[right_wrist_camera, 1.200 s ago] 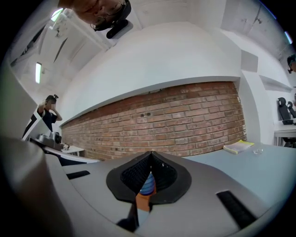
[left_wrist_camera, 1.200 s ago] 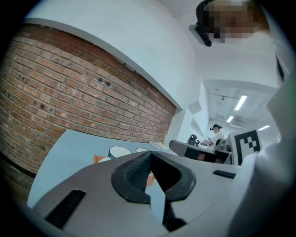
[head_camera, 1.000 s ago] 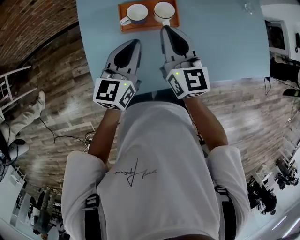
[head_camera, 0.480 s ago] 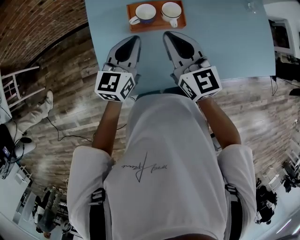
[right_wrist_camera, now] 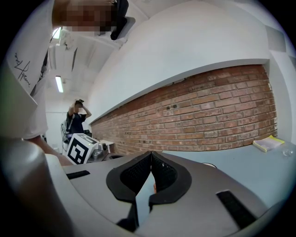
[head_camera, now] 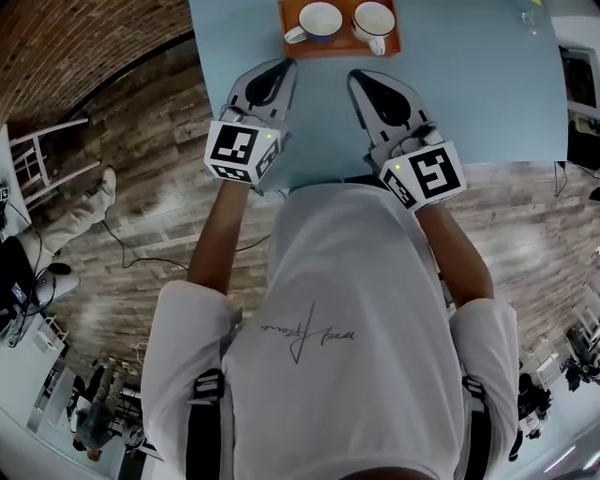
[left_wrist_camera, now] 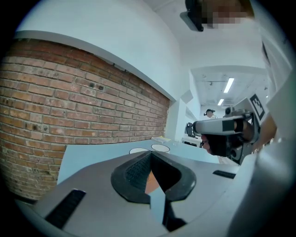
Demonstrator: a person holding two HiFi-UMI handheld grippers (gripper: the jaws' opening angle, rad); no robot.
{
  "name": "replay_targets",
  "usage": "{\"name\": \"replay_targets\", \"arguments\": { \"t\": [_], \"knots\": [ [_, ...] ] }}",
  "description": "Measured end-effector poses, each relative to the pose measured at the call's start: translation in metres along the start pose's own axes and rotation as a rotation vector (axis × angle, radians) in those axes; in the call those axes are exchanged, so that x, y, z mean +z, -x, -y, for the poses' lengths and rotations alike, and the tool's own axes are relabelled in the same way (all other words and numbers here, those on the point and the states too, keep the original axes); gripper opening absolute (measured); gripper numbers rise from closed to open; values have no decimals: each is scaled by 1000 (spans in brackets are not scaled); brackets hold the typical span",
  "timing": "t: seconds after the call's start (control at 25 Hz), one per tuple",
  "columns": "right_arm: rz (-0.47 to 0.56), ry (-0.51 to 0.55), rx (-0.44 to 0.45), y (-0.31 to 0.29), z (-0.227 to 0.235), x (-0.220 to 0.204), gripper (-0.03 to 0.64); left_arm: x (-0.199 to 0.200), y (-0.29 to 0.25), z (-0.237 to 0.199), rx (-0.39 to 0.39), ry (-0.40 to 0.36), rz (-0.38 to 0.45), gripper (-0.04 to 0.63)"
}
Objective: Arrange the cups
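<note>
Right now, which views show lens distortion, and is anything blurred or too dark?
Head view: the floor planks bow outward, yet the cups look sharp. Left gripper view: the brick wall curves strongly and the corners are black. Right gripper view: the same wall bows too, with black corners.

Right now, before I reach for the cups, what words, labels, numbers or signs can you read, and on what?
Nothing reads clearly.
On the shirt: a signature-like scrawl, illegible.
On the cubes of the left gripper and the right gripper: square marker patterns, no words.
On the left cup, the right cup and the tray: no print visible.
</note>
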State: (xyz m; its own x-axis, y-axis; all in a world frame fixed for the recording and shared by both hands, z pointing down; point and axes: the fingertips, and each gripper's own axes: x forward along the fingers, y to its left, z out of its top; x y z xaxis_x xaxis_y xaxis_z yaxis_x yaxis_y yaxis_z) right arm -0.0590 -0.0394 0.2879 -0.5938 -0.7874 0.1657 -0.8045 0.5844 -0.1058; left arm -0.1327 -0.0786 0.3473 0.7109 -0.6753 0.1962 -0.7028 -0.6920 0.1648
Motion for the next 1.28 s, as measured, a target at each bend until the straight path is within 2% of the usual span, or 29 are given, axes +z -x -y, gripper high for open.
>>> {"name": "replay_targets", "arguments": {
  "t": [0.36, 0.6, 0.64, 0.72, 0.96, 1.12, 1.28],
  "knots": [
    [-34, 7, -7, -8, 4, -6, 21, -8, -14, -11, -91, -52, -1, 9],
    [-59, 6, -12, -14, 7, -12, 21, -14, -20, -27, -104, -48, -6, 9],
    [-63, 6, -13, -15, 7, -13, 21, -15, -22, -29, -112, -49, -11, 15],
    [-71, 3, -15, -16, 10, -15, 21, -19, -26, -28, -139, -55, -26, 113],
    [-91, -9, -31, -20, 19, -18, 21, -29, -37, -36, -173, -49, -47, 126],
    [-102, -18, -47, -21, 27, -22, 21, -34, -44, -39, -226, -50, -45, 160],
    [-127, -27, -62, -18, 34, -29, 21, -39, -52, -43, -270, -46, -51, 164]
  ]
}}
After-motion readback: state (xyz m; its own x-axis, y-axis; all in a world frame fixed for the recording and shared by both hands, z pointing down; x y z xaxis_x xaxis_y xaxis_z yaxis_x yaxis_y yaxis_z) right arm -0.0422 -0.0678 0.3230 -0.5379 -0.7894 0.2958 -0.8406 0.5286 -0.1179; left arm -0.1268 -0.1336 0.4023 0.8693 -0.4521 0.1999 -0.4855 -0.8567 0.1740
